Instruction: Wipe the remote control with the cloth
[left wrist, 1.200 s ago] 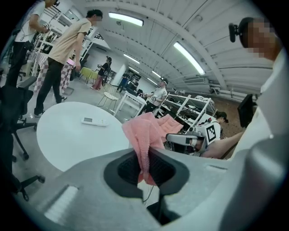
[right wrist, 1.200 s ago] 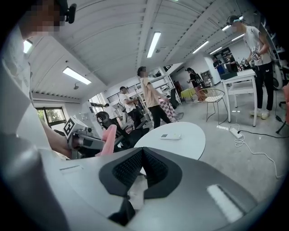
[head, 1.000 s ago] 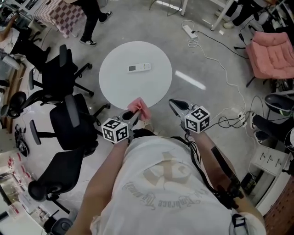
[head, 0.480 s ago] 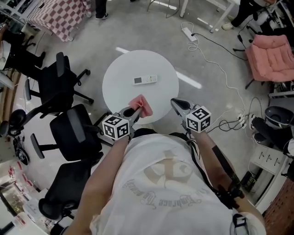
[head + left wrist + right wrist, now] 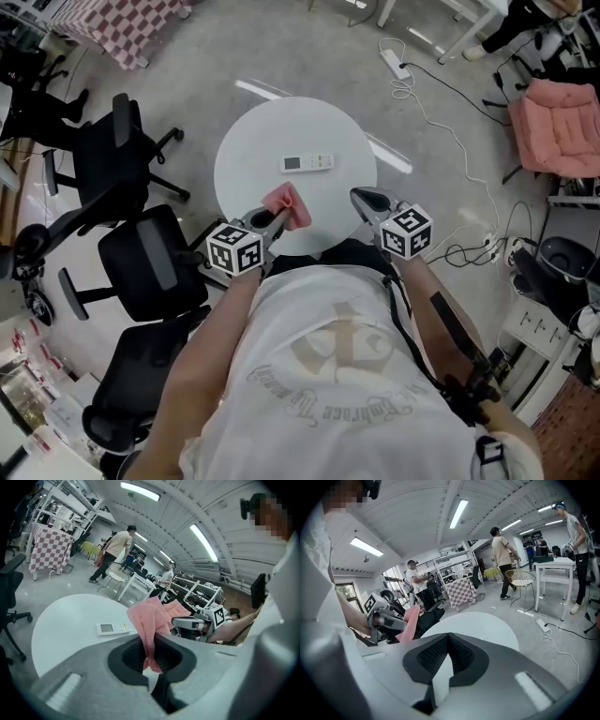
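Note:
A white remote control (image 5: 307, 162) with a small screen lies near the middle of the round white table (image 5: 253, 159). My left gripper (image 5: 277, 217) is shut on a pink cloth (image 5: 286, 204), which hangs bunched over the table's near edge. The left gripper view shows the cloth (image 5: 149, 619) pinched between the jaws, with the remote (image 5: 112, 628) beyond it on the table (image 5: 61, 620). My right gripper (image 5: 363, 198) hovers at the table's near right edge, shut and holding nothing. In the right gripper view its jaws (image 5: 449, 640) meet, and the cloth (image 5: 411, 620) shows at the left.
Black office chairs (image 5: 141, 253) crowd the floor left of the table. A power strip (image 5: 392, 64) and cables (image 5: 459, 141) run across the floor at the right, near a pink cushioned chair (image 5: 562, 127). People (image 5: 112, 550) walk in the background by a checked cover (image 5: 49, 550).
Both grippers have come forward to the table's near edge, the left one carrying the cloth. The table and remote now sit closer in the head view.

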A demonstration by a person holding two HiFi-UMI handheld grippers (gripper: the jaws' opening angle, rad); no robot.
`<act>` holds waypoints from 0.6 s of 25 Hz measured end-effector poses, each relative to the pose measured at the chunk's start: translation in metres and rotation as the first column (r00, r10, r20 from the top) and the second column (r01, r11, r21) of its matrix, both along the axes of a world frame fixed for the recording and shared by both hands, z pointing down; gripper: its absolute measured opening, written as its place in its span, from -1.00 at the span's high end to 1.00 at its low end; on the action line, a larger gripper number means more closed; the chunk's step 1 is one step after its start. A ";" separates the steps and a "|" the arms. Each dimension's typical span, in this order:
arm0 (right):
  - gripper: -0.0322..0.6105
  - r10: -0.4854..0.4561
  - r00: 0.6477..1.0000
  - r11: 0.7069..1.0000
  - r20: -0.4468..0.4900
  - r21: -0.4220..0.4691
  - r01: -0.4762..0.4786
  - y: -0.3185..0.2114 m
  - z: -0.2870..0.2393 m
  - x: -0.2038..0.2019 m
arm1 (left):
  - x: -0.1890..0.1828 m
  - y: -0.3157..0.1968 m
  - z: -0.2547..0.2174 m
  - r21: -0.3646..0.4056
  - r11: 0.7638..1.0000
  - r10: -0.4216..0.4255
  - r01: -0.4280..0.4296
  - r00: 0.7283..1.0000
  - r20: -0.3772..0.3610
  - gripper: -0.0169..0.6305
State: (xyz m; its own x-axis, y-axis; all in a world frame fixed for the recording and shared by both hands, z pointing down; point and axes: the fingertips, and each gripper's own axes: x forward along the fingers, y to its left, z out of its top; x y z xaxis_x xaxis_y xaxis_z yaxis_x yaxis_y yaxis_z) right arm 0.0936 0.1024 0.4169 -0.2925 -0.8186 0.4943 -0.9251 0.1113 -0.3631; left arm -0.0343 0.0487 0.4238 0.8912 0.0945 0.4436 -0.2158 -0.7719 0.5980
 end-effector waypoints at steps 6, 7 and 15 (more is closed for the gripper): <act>0.88 -0.065 0.998 0.997 -0.015 -0.051 0.064 -0.012 0.020 0.007 | 0.007 -0.005 0.011 -0.026 1.000 -0.013 0.014 0.999 0.033 0.89; 0.88 -0.077 0.997 0.995 -0.018 -0.063 0.076 -0.014 0.024 0.009 | 0.011 -0.007 0.012 -0.028 0.999 -0.016 0.017 0.999 0.039 0.89; 0.88 -0.201 0.978 0.972 -0.053 -0.133 0.192 -0.045 0.061 0.027 | 0.034 -0.024 0.029 -0.060 0.998 -0.028 0.035 0.993 0.111 0.89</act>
